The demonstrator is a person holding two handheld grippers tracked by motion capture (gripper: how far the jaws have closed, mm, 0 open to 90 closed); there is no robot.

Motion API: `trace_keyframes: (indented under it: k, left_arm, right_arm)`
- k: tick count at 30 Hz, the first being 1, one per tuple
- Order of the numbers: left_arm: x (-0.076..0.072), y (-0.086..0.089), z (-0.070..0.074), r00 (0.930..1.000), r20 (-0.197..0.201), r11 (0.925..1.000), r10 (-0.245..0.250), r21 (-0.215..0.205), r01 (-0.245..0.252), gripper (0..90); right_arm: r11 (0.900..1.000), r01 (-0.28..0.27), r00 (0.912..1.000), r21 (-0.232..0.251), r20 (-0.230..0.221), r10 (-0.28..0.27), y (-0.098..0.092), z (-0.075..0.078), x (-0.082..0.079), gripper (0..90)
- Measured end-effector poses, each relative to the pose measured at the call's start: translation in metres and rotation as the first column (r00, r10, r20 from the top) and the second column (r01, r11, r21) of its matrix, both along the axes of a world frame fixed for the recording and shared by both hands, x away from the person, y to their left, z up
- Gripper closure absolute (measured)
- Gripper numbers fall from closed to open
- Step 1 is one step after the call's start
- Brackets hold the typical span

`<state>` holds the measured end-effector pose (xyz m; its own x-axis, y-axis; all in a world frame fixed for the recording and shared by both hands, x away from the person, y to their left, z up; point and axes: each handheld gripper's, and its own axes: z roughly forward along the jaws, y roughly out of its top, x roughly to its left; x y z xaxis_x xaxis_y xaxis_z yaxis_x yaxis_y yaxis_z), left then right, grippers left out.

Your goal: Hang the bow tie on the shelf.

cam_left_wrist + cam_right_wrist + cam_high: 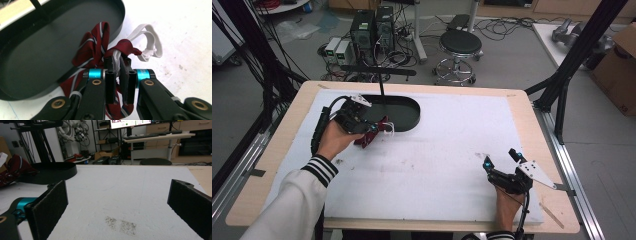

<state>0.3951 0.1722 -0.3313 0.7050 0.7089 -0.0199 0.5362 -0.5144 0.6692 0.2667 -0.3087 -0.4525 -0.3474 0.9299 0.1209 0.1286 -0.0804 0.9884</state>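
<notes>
tie [93,48] bunched at upper left of frame, draped over tray [37,55] rim, pinched tight by left gripper [117,72] around its white strap [150,40]. right gripper [502,161] lower right, jaws wide apart, holding nothing.

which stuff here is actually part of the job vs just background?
In play:
- left gripper, shut on the red striped bow tie
- its white elastic strap
- black oval tray beside it

Idle or background:
- right gripper, open over the white mat
- stool
- computers on the floor
</notes>
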Motion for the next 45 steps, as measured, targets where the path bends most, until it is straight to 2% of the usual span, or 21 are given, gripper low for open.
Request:
trace_keyframes:
  k: [4, 10, 16, 18, 25, 31, 38, 45]
  left_arm:
    - [0.000, 0.006, 0.007, 0.9995, 0.030, 0.9991, -0.004, -0.043, 0.005, 83.5]
    - [0.000, 0.012, 0.017, 0.9969, 0.079, 0.9963, 0.008, -0.086, -0.001, 83.5]
    - [0.002, 0.015, 0.027, 0.9929, 0.118, 0.9950, 0.016, -0.100, -0.004, 83.5]
    - [0.003, 0.016, 0.031, 0.9914, 0.128, 0.9931, 0.026, -0.116, -0.011, 83.5]
    - [0.008, 0.017, 0.041, 0.9824, 0.182, 0.9901, 0.043, -0.139, -0.017, 83.5]
    - [0.017, 0.020, 0.042, 0.9784, 0.200, 0.9886, 0.054, -0.148, -0.024, 83.5]
    - [0.030, 0.030, 0.059, 0.9682, 0.234, 0.9836, 0.089, -0.174, -0.048, 83.5]
    - [0.045, 0.035, 0.067, 0.9631, 0.245, 0.9784, 0.112, -0.197, -0.064, 83.5]
  right_arm:
    - [1.000, 0.001, 1.0000, 0.003, -0.002, -0.001, 0.000, 0.000, 0.000, 2.0]
    - [1.000, 0.004, 1.0000, 0.004, -0.004, -0.004, 0.000, 0.000, 0.000, 2.0]
    - [1.000, 0.000, 1.0000, 0.006, -0.004, 0.000, 0.001, 0.000, 0.000, 2.0]
    - [1.000, 0.001, 1.0000, 0.005, -0.004, -0.001, 0.001, 0.000, 0.000, 2.0]
    - [1.000, 0.001, 1.0000, 0.005, -0.002, -0.001, 0.001, 0.000, 0.000, 2.0]
    - [1.000, 0.000, 1.0000, -0.001, -0.002, 0.000, 0.001, 0.000, 0.000, 2.0]
    - [1.000, 0.001, 1.0000, -0.007, -0.004, -0.001, 0.001, 0.000, 0.001, 2.0]
    - [1.000, 0.003, 1.0000, -0.007, -0.004, -0.003, 0.001, 0.000, 0.001, 2.0]
